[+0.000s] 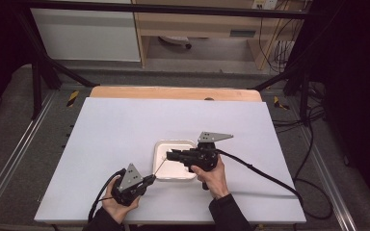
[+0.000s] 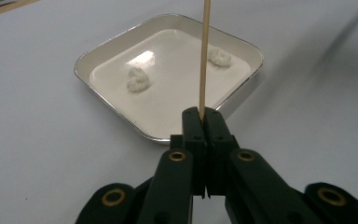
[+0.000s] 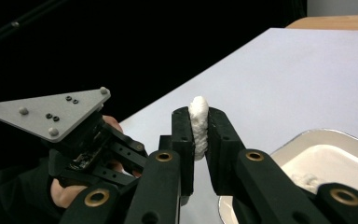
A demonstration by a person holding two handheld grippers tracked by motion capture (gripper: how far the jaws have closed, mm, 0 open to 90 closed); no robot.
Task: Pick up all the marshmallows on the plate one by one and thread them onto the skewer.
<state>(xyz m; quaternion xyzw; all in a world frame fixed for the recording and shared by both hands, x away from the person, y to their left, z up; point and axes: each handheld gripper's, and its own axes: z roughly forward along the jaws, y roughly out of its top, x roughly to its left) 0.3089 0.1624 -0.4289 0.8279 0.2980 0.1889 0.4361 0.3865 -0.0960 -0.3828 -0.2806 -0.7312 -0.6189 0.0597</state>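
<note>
A square white tray [image 1: 173, 143] lies at the middle of the white-covered table. My left gripper [image 1: 151, 179] sits near the tray's front left corner. It is shut on a thin wooden skewer [image 1: 160, 166] that slants up over the tray. In the left gripper view the skewer [image 2: 204, 60] rises from the closed jaws [image 2: 204, 116] over the tray [image 2: 121, 41], which holds two white doughy lumps [image 2: 137, 79] [image 2: 219, 57]. My right gripper [image 1: 169, 155] hovers above the tray, pointing left. It is shut on a third white lump [image 3: 198, 122], squeezed upright between its pads [image 3: 183, 135].
A bare wooden strip [image 1: 173, 92] shows at the table's far edge. Black frame posts [image 1: 36, 82] stand at both far corners, and cables [image 1: 308, 159] trail on the floor to the right. In the right gripper view the left hand and its gripper [image 3: 74, 140] are close by.
</note>
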